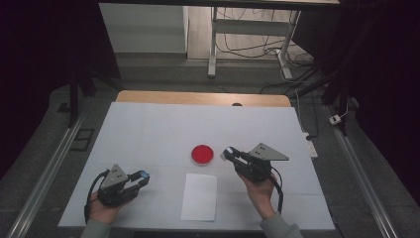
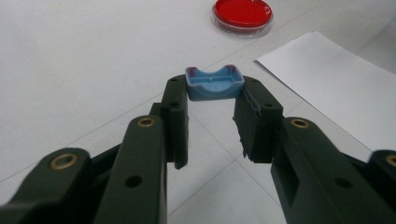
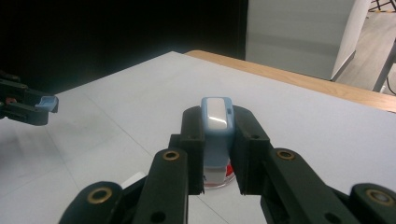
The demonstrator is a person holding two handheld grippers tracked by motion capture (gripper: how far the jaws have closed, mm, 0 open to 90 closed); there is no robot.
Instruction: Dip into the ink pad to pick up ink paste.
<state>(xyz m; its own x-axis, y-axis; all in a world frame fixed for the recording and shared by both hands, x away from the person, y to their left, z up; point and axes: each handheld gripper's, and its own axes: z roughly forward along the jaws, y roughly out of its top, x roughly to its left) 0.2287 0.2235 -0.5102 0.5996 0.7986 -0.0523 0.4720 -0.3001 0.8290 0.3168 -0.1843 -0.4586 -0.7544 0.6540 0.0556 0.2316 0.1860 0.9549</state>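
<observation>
1. Nearest the person, at the table's front edge, a white sheet of paper [image 1: 199, 196] lies flat between the two forearms, touched by neither gripper.
2. To its left, the left gripper [image 1: 142, 177] is held low over the white table [image 1: 148, 129] in the person's left hand [image 1: 101, 208]. Its jaws are partly closed and pinch a small blue cap [image 2: 214, 84] by its two sides at the very tips; the hollow side of the cap faces up, and it is clear of the table.
3. On the other side of the paper, the right hand [image 1: 260, 191] holds the right gripper [image 1: 229, 154] a little higher and farther forward, its tips pointing towards the middle of the table.
4. The right gripper's jaws are drawn in tight on a pale blue and white piece [image 3: 215, 126], which stands upright between them and rises a little above the jaw tips. I cannot tell what this piece is beyond its shape and colour.
5. Just beyond the paper, near the right gripper's tips, a round red dish [image 1: 202, 154] sits on the table. In the right gripper view it lies below and behind the held piece; whether they touch I cannot tell.
6. Farther back, the wooden edge of the table [image 1: 198, 97] shows past the white covering.
</observation>
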